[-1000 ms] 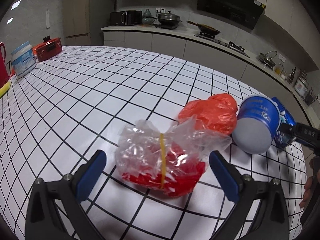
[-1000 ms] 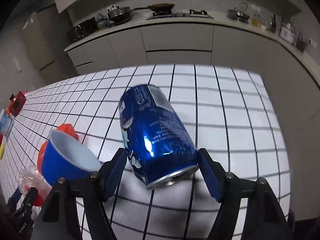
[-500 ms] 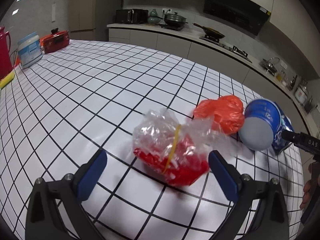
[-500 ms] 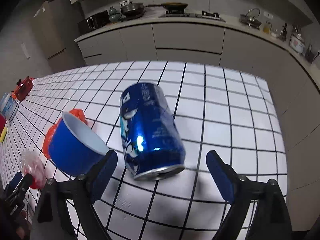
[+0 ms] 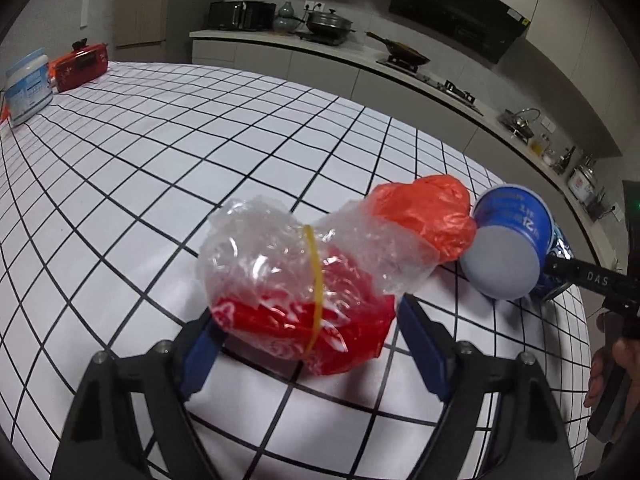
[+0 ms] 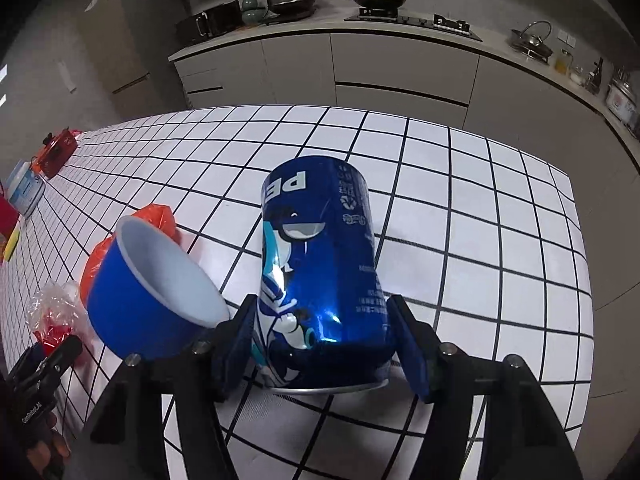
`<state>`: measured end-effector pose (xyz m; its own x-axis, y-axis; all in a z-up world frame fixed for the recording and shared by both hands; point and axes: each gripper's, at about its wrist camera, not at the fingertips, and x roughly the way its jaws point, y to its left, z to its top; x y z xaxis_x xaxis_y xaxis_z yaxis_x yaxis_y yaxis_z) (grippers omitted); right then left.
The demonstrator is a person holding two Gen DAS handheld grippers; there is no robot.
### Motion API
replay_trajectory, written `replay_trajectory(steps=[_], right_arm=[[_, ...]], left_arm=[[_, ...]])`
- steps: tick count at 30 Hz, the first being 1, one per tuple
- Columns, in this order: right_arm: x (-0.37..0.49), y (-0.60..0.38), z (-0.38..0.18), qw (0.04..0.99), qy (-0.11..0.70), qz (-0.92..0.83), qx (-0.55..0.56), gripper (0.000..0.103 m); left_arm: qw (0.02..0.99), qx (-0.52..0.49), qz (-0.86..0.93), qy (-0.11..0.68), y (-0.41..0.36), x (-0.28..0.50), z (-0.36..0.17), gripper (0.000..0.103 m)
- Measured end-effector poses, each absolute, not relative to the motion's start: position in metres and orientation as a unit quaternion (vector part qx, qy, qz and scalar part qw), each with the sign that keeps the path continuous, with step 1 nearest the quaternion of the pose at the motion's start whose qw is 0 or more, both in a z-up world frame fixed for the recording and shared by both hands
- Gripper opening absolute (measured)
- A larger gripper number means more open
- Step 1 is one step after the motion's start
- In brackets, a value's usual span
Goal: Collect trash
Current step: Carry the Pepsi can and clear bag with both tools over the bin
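Note:
A crumpled clear plastic bag [image 5: 296, 280] with red wrapping inside and a yellow rubber band lies on the checked table. My left gripper [image 5: 306, 316] is closing, and its blue pads touch the bag on both sides. Behind the bag are an orange plastic bag [image 5: 424, 216] and a blue paper cup [image 5: 508, 248] on its side. A blue soda can [image 6: 320, 248] lies with its length along the fingers. My right gripper [image 6: 320, 320] is closing, and both pads press the can's sides. The cup [image 6: 160, 280] touches the right gripper's left finger.
A red appliance [image 5: 80, 66] and a white and blue tub [image 5: 28, 88] stand at the table's far left. The table's edge [image 6: 576, 240] runs close on the can's right. A kitchen counter [image 6: 360, 40] with pans lies beyond. A person's hand [image 5: 604, 368] holds the right gripper.
Left jaws have closed in from wide open onto the clear bag. The right jaws opened off the can, then closed back on it, and the can now lies straighter between them.

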<state>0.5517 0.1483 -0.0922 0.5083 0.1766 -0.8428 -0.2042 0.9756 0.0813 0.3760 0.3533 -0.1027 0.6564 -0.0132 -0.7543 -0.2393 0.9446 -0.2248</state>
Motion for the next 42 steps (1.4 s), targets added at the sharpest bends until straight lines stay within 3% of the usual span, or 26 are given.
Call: replay_trajectory(steps=[13,42], right_arm=[[0.519,0.132,-0.077,0.881,0.463,0.099,0.006,0.066],[0.402,0.072,-0.069,0.886,0.455,0.093,-0.008,0.066]], left_arm=[[0.918,-0.106,0.057,0.377,0.324,0.361,-0.077,0.083],[0.919,-0.077,0.038,0.384,0.243,0.307,-0.072,0.083]])
